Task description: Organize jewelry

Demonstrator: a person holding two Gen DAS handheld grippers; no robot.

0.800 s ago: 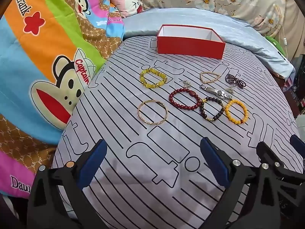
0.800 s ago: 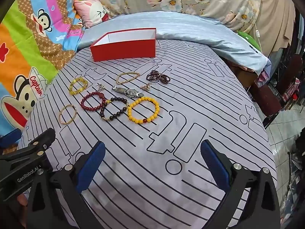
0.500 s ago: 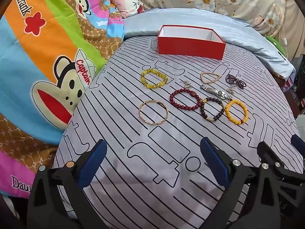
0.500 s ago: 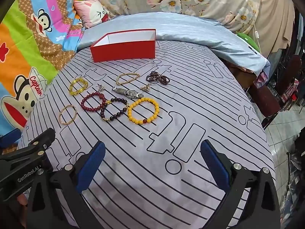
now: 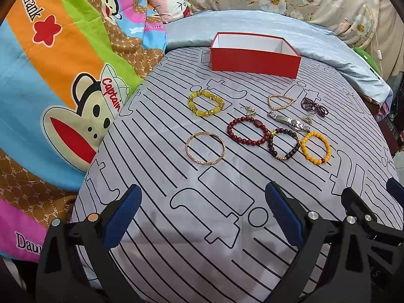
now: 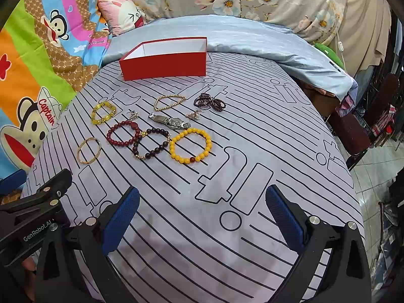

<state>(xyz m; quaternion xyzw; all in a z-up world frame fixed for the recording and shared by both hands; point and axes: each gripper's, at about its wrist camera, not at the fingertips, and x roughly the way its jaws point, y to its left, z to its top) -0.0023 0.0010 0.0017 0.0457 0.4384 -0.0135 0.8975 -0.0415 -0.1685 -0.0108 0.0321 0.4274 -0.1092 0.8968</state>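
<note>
Several pieces of jewelry lie on a grey striped sheet (image 5: 156,131): a gold bangle (image 5: 205,149), a yellow bead bracelet (image 5: 206,103), a red bead bracelet (image 5: 248,131), a dark bead bracelet (image 5: 284,144), an orange bead bracelet (image 5: 315,147), a silver watch (image 5: 287,121), a thin gold bracelet (image 5: 280,101) and a purple bead strand (image 5: 314,106). Behind them stands an empty red box (image 5: 255,60). My left gripper (image 5: 202,214) is open, well short of the bangle. My right gripper (image 6: 202,217) is open too, short of the orange bracelet (image 6: 190,146).
A cartoon-print quilt (image 5: 50,80) borders the sheet on the left. A light blue blanket (image 5: 252,25) and a pink pillow (image 5: 171,2) lie behind the box. The bed drops off on the right to a tiled floor (image 6: 376,161). Two small earrings (image 5: 250,111) lie among the bracelets.
</note>
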